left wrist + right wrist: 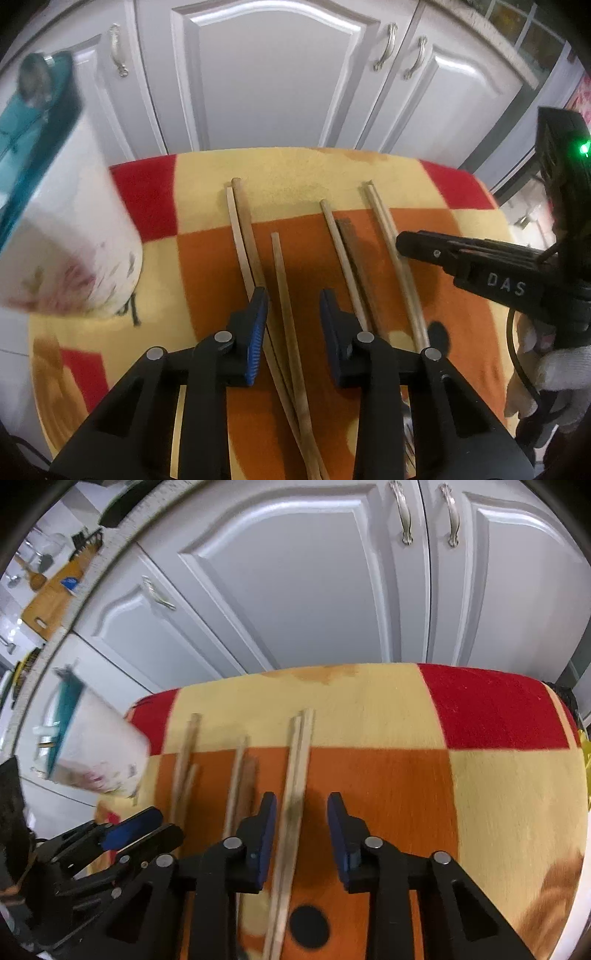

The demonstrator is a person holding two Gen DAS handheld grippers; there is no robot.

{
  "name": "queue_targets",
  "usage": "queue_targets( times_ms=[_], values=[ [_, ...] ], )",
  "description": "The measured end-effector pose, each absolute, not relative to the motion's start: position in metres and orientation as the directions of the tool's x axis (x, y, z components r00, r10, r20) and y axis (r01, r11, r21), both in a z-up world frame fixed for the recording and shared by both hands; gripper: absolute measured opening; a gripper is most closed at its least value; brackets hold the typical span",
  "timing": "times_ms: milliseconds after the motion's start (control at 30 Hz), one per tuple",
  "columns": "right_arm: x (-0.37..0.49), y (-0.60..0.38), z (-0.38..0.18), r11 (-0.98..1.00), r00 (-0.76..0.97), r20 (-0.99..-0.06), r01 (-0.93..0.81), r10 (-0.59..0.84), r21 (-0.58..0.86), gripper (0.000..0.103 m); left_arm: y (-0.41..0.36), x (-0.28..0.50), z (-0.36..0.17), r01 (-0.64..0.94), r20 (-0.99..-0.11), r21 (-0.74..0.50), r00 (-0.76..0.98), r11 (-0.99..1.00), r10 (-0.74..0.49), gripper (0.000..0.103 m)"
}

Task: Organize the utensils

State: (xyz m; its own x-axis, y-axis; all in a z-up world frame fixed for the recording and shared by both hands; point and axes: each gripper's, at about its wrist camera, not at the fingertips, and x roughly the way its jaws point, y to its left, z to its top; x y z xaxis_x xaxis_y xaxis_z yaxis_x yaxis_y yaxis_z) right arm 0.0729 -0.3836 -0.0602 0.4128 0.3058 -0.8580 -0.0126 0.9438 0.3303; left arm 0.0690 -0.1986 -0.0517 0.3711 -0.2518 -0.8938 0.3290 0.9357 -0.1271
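Several wooden chopsticks lie side by side on a red, yellow and orange checked cloth (207, 258). My left gripper (293, 295) hangs open over them, blue pads apart, with a single chopstick (280, 277) running between the fingers untouched. A pair (240, 229) passes under its left finger. My right gripper (303, 797) is open too, and a light pair of chopsticks (301, 757) lies between its fingers, closer to the left pad. In the left wrist view the right gripper (402, 243) comes in from the right over that pair (384, 229). A white cup (74, 240) with a teal rim stands at the left.
White cabinet doors (277, 74) with metal handles rise just behind the cloth's far edge. A gloved hand (554, 369) holds the right gripper. The cup (99, 753) and my left gripper (147, 823) show at the left of the right wrist view. Bare cloth (480, 794) spreads to the right.
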Motion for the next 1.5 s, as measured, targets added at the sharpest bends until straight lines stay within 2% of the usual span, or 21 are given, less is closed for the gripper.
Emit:
queue_targets(
  times_ms=[200,233,267,300,367,533,633,700,767,833,900,1000,1033,1067,1100,1267,1500],
  values=[
    [0.088,-0.378,-0.071,0.929,0.391,-0.850,-0.041,0.353,0.367,0.010,-0.201,0.085,-0.057,0.325,-0.898,-0.101,0.378,0.940,-0.227,0.027],
    [0.087,-0.379,-0.070,0.929,0.392,-0.848,-0.050,0.356,0.367,0.010,-0.201,0.086,-0.057,0.329,-0.897,-0.112,0.372,0.937,-0.238,0.024],
    [0.085,-0.379,-0.069,0.930,0.394,-0.847,-0.056,0.356,0.364,0.010,-0.202,0.087,-0.057,0.344,-0.900,-0.133,0.351,0.929,-0.259,0.010],
    [0.082,-0.381,-0.068,0.930,0.398,-0.846,-0.058,0.354,0.362,0.006,-0.203,0.088,-0.059,0.351,-0.904,-0.141,0.336,0.926,-0.266,0.006],
    [0.072,-0.389,-0.065,0.932,0.407,-0.844,-0.056,0.349,0.358,0.006,-0.203,0.084,-0.061,0.362,-0.903,-0.165,0.320,0.917,-0.288,0.005],
    [0.049,-0.413,-0.065,0.948,0.395,-0.869,-0.019,0.298,0.317,0.006,-0.202,0.075,-0.057,0.385,-0.891,-0.213,0.300,0.898,-0.340,0.004],
    [0.042,-0.425,-0.070,0.944,0.375,-0.876,0.011,0.302,0.330,0.005,-0.204,0.074,-0.056,0.391,-0.897,-0.192,0.301,0.900,-0.323,0.004],
    [0.042,-0.428,-0.071,0.943,0.372,-0.878,0.022,0.301,0.333,0.010,-0.207,0.076,-0.058,0.394,-0.906,-0.174,0.295,0.903,-0.303,0.006],
    [0.044,-0.426,-0.069,0.945,0.376,-0.878,0.019,0.297,0.328,0.025,-0.212,0.078,-0.060,0.397,-0.913,-0.154,0.293,0.905,-0.284,0.014],
    [0.048,-0.421,-0.067,0.955,0.382,-0.883,0.005,0.273,0.298,0.027,-0.216,0.080,-0.063,0.397,-0.922,-0.127,0.290,0.909,-0.256,0.021],
    [0.053,-0.417,-0.068,0.964,0.378,-0.892,-0.007,0.249,0.266,0.027,-0.222,0.081,-0.064,0.404,-0.923,-0.108,0.299,0.908,-0.243,0.022],
    [0.060,-0.419,-0.069,0.963,0.400,-0.884,0.007,0.243,0.268,0.024,-0.229,0.083,-0.063,0.424,-0.921,-0.097,0.304,0.901,-0.242,0.022],
    [0.062,-0.420,-0.069,0.963,0.408,-0.880,0.007,0.244,0.271,0.017,-0.231,0.084,-0.063,0.428,-0.920,-0.092,0.309,0.899,-0.241,0.018],
    [0.064,-0.420,-0.070,0.965,0.413,-0.879,0.000,0.239,0.262,0.009,-0.230,0.084,-0.063,0.432,-0.919,-0.095,0.309,0.897,-0.246,0.006],
    [0.066,-0.418,-0.071,0.970,0.415,-0.881,-0.011,0.225,0.243,0.007,-0.228,0.085,-0.062,0.431,-0.918,-0.108,0.302,0.896,-0.256,0.004],
    [0.062,-0.421,-0.058,0.963,0.408,-0.875,-0.048,0.260,0.264,0.005,-0.205,0.072,-0.034,0.430,-0.879,-0.170,0.340,0.887,-0.334,0.004],
    [0.030,-0.426,-0.004,0.929,0.489,-0.797,-0.089,0.355,0.359,0.005,-0.171,0.045,0.023,0.439,-0.804,-0.227,0.420,0.870,-0.421,0.004]
  ],
)
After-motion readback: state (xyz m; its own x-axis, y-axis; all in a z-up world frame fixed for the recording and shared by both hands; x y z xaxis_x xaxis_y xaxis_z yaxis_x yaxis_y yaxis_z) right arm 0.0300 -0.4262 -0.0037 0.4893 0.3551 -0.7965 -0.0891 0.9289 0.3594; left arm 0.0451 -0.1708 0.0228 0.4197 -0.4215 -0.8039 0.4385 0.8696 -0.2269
